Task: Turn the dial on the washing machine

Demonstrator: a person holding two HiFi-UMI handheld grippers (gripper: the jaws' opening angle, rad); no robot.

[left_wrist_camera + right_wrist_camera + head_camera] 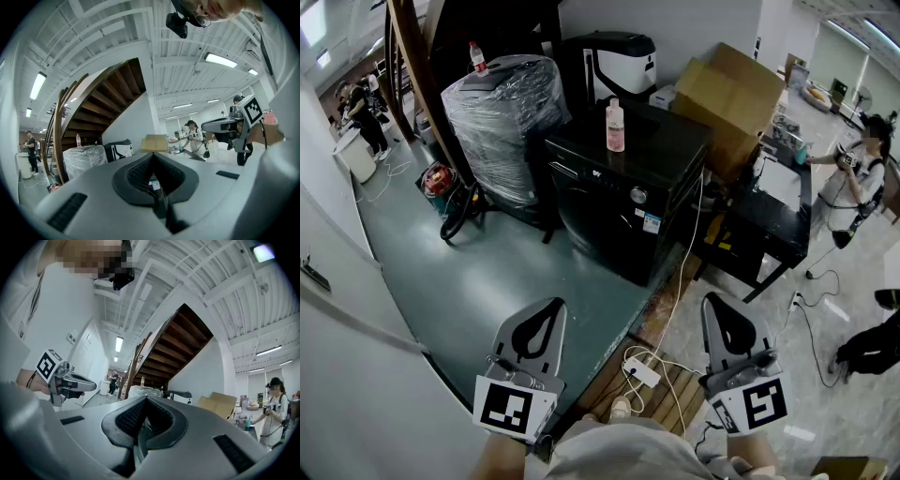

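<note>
The black washing machine [623, 202] stands in the middle of the head view, some way ahead of me. Its round silver dial [638, 195] sits on the front panel near the top. A pink bottle [615, 126] stands on its lid. My left gripper [553, 304] is low in the view, shut with nothing in it, far short of the machine. My right gripper [713, 299] is level with it at the right, also shut and holding nothing. In the left gripper view the jaws [152, 155] meet at the tip; in the right gripper view the right gripper [146, 399] is closed too.
A plastic-wrapped appliance [502, 122] stands left of the machine, with a cardboard box [727, 98] and a black table [773, 230] to its right. A power strip with cables [642, 372] lies on the floor in front. A person [858, 178] stands at the far right.
</note>
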